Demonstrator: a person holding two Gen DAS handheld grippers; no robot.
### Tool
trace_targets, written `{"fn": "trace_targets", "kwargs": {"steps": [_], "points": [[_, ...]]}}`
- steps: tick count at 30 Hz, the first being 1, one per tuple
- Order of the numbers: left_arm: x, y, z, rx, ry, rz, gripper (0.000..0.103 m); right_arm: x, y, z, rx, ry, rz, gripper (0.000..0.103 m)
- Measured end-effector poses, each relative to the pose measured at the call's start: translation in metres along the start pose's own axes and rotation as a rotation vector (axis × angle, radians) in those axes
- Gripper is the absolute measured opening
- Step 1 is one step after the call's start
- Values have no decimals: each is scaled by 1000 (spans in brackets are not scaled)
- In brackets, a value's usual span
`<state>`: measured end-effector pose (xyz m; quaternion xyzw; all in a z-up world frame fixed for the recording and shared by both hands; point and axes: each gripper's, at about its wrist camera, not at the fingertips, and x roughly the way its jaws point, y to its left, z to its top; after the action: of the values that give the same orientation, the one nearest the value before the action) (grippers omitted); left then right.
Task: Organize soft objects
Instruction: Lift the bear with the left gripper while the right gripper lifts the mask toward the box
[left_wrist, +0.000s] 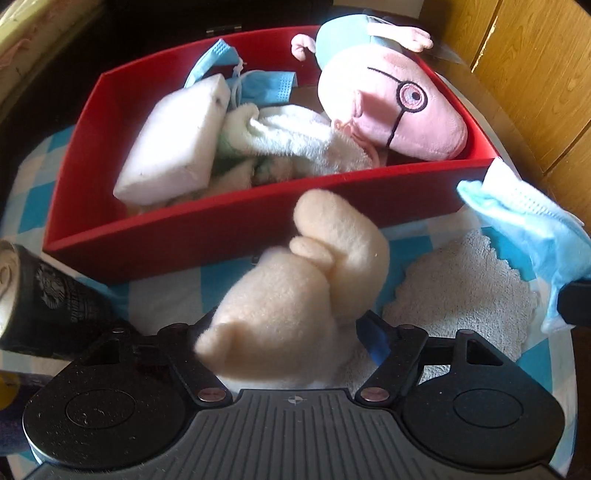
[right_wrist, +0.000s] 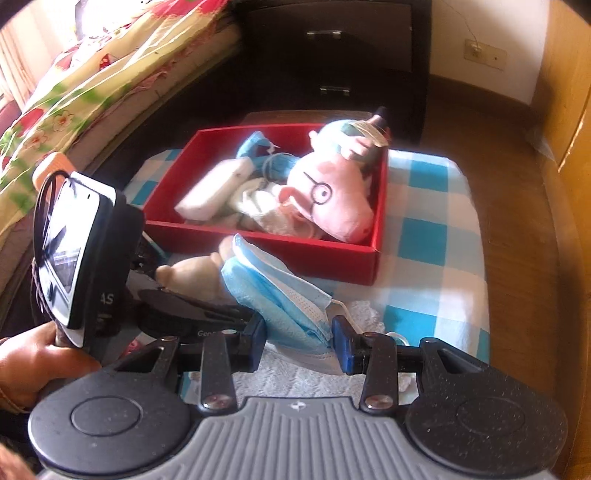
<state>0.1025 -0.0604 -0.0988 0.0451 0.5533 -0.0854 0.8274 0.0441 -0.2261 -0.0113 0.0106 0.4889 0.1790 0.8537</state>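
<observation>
The left gripper (left_wrist: 288, 332) points down at a cream plush toy (left_wrist: 306, 288) lying on the checked cloth (left_wrist: 173, 295) of the bench, just in front of the red box (left_wrist: 221, 229); its jaws stand wide on either side of the toy, and whether the pads press on it cannot be told. The right gripper (right_wrist: 299, 343) has its jaws clenched on a blue face mask (right_wrist: 280, 295), held above a white towel (right_wrist: 295, 376) spread on the cloth; in the left wrist view the mask (left_wrist: 524, 229) hangs at the right edge. Inside the box lie a pink pig plush (left_wrist: 391, 107) with glasses, a white sponge (left_wrist: 173, 140), a crumpled white towel and more blue masks (left_wrist: 266, 86); a black cup (left_wrist: 48, 295) stands left of the box.
</observation>
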Motion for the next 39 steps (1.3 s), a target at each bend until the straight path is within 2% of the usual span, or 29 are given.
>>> {"fn": "trace_targets", "kwargs": {"steps": [2,4,6,7,12,16,22,29,31,39], "points": [[-2,2,-5,-18,-15,-20,75,0,-5,0,13,1,3,16],[0,5,-8,-33,17,-34,78,-1,-7,1,23,-4,-1,17],[-2,6,-7,-36,32,-6,67,-2,-8,1,35,-9,3,17],[-5,9,-7,-49,19,8,56,-3,-7,1,36,-13,4,17],[-19,18,-4,-86,-42,3,49,-6,1,1,24,-27,14,17],[-44,21,0,-120,-86,-47,49,-7,-1,3,35,-40,8,17],[-75,29,9,-168,-157,-68,49,-19,-1,13,45,-101,-13,17],[-111,46,33,-226,-280,-69,49,-32,14,39,34,-180,-8,17],[-116,49,41,-228,-305,-48,49,-32,18,47,34,-191,2,17],[-122,60,62,-263,-344,-32,49,-23,27,81,38,-226,4,17]]}}
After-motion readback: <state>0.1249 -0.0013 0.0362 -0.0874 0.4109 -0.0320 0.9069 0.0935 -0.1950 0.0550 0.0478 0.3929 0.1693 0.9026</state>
